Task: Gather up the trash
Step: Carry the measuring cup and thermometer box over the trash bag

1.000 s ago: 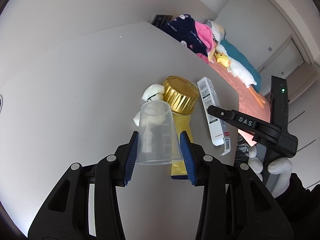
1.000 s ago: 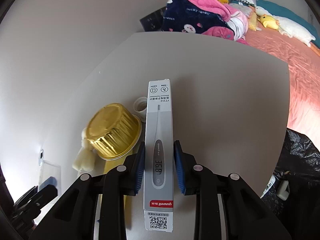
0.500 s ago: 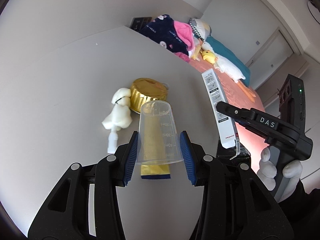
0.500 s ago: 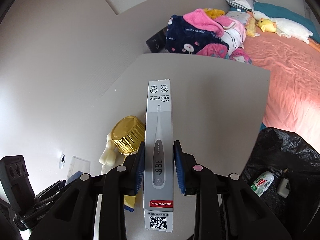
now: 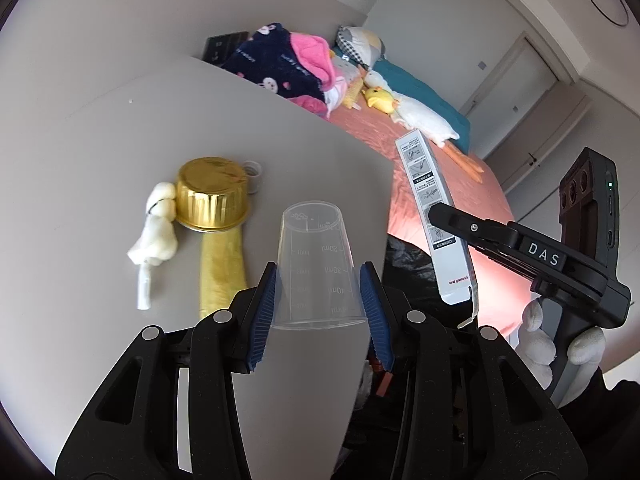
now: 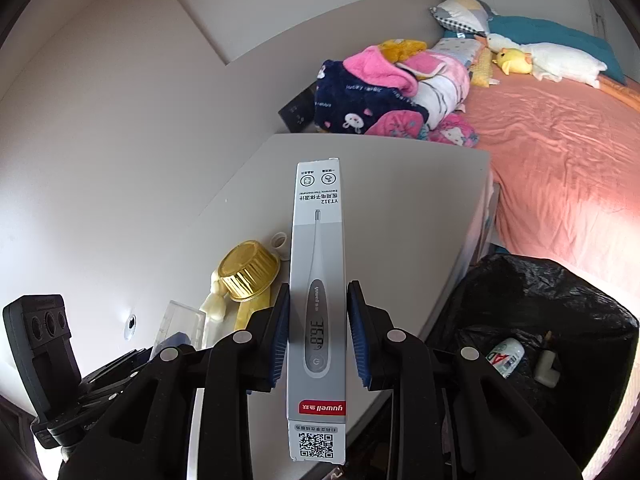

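Jaws of the left gripper point(image 5: 320, 300) clamp a clear plastic measuring cup point(image 5: 318, 268) and those of the right gripper point(image 6: 318, 334) a long grey thermometer box point(image 6: 318, 300), so carry both fully over the black trash bag point(image 6: 540, 312) before releasing.

Clear measuring cup point(image 5: 318, 270) sits upside down at frame centre, pinched between blue fingers point(image 5: 266, 312); grey thermometer box point(image 6: 317, 312) stands lengthwise, clamped mid-frame; gold foil cup point(image 5: 212, 194) lies inverted, left-centre.

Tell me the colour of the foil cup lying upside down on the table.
Shiny gold, with a ribbed side; the foil cup shows best in the left wrist view.
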A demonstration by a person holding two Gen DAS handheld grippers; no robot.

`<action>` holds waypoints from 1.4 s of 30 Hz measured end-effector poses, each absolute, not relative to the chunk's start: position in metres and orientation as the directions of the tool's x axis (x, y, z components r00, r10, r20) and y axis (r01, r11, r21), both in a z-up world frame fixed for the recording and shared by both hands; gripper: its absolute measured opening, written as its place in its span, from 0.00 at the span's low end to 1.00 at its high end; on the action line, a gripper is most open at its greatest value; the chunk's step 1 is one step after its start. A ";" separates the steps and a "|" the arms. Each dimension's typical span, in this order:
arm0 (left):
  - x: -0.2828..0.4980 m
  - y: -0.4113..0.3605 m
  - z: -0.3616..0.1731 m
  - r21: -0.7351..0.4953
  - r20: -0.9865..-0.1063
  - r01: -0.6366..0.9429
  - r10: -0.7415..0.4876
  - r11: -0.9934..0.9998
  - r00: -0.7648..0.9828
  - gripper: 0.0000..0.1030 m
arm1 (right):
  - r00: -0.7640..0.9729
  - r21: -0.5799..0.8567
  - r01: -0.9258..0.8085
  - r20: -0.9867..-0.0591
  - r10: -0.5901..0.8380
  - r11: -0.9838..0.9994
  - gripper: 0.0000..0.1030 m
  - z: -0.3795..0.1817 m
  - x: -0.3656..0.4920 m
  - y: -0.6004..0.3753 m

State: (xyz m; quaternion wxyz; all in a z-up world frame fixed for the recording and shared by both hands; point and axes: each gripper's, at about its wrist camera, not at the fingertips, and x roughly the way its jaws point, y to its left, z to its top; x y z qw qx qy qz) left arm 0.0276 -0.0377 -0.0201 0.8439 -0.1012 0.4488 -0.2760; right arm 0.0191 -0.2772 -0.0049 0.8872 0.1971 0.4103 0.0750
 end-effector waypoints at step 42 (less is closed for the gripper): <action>0.016 -0.206 -0.011 -0.446 -0.691 0.662 -0.702 0.603 0.173 0.92 | 0.779 0.424 0.303 -0.626 0.034 0.854 0.46 0.027 -0.095 -0.425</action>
